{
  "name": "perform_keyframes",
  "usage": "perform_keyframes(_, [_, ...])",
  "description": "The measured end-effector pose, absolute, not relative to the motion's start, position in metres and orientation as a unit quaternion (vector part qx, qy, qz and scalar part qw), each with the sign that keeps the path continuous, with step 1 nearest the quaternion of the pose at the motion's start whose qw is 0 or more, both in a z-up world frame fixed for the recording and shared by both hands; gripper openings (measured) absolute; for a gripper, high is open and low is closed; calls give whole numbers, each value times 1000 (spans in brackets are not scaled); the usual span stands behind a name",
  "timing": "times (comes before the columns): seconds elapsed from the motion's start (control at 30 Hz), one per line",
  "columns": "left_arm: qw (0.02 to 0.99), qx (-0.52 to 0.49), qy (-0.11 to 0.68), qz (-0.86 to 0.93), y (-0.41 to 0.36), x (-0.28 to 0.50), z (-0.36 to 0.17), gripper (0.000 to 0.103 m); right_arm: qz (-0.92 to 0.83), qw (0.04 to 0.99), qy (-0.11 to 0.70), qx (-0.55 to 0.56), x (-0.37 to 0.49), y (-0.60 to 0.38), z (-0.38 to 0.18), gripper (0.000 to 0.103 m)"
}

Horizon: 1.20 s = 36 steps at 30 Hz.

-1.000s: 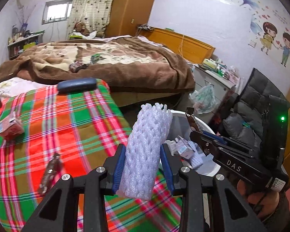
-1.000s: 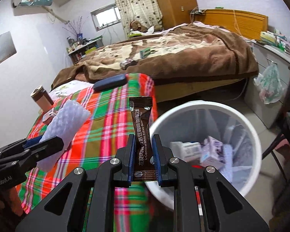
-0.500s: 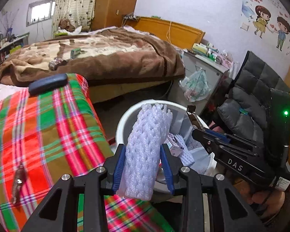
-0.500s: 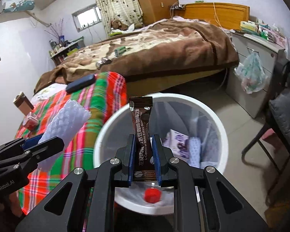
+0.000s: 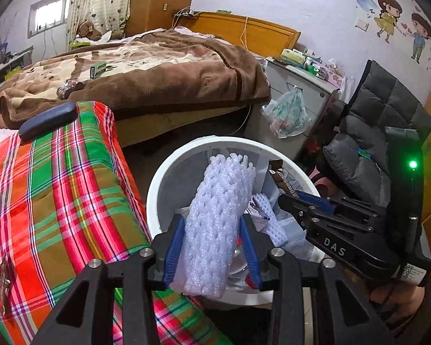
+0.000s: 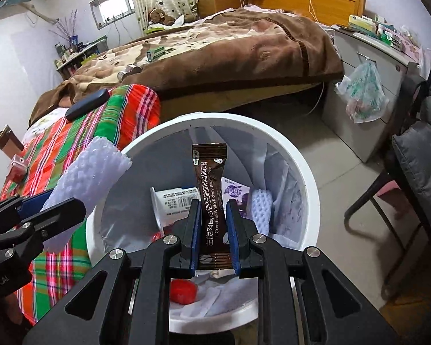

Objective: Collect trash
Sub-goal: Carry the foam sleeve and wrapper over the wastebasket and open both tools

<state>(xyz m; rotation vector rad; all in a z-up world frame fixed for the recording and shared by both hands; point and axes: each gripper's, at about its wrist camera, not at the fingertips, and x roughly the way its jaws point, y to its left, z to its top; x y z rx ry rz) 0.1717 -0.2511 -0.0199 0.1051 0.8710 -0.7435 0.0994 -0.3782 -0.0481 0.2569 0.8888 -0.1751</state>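
Above the white bin (image 6: 307, 172), the right gripper (image 6: 213, 230) is pinching an upright brown sachet (image 6: 210, 189) over the opening, while the left gripper (image 5: 212, 253), jaws just easing apart, is cradling a foam net sleeve (image 5: 218, 224) near the rim.

Soft daylight from the window (image 6: 112, 7), sharp centre, heavy fisheye bending, dark corners.

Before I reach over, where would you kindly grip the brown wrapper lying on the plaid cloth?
Grip the brown wrapper at its middle, from above, fingers across its narrow width. It lies flat on the plaid cloth, long and thin, so the long edges likely give the best hold.
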Motion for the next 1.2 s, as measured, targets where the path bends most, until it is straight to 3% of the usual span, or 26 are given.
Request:
perform_keyframes(0.13, [841, 48, 412, -347, -250, 174, -19, 51, -96, 888, 435, 115, 101, -377, -49, 20])
perform_keyframes(0.17, [842, 48, 412, -345, -250, 175, -18, 57, -98, 887, 436, 114, 101, -377, -50, 24])
perform_keyframes(0.27, [843, 42, 411, -345, -246, 175, -17, 58, -101, 887, 434, 116, 99, -377, -49, 51])
perform_keyframes(0.3, [843, 42, 411, -344, -245, 175, -17, 58, -100, 888, 433, 118, 99, -379, -48, 52])
perform_keyframes(1.2, [883, 7, 367, -291, -165, 157, 13, 59, -90, 903, 405, 111, 95, -339, -30, 52])
